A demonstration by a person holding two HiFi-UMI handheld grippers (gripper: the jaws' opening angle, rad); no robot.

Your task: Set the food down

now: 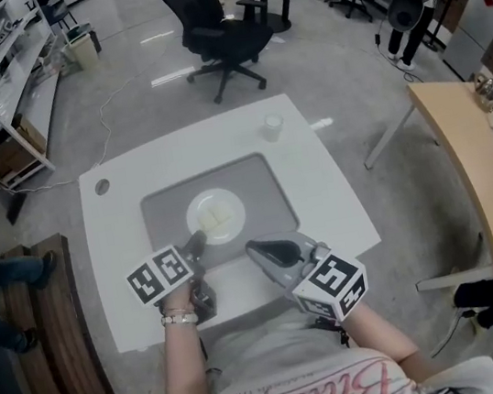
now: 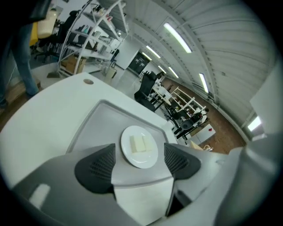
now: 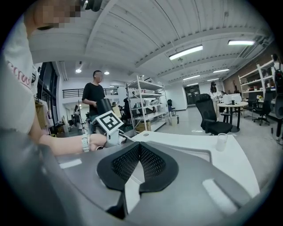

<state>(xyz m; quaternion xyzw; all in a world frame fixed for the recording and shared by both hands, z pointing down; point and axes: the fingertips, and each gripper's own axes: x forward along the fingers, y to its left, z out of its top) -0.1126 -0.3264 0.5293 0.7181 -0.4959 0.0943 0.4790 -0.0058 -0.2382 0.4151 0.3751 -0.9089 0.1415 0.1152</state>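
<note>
A white plate (image 1: 196, 216) rests on a grey mat (image 1: 160, 210) in the middle of the white table (image 1: 126, 257). On it lie pale, flat squares of food (image 1: 219, 214). My left gripper (image 1: 195, 244) hovers at the plate's near-left rim, open, with nothing between its jaws. The left gripper view looks past the spread pads (image 2: 95, 170) of the left gripper (image 2: 138, 165) at the food (image 2: 139, 143) on the plate (image 2: 146, 162). My right gripper (image 1: 257, 250) hangs over the mat's near edge, shut and empty; its pads meet in the right gripper view (image 3: 140, 152).
A small clear cup (image 1: 273, 127) stands near the table's far right corner. A black office chair (image 1: 221, 33) sits beyond the table, a wooden table (image 1: 478, 164) to the right, a wooden bench (image 1: 61, 341) to the left. A person (image 3: 93, 99) stands further off.
</note>
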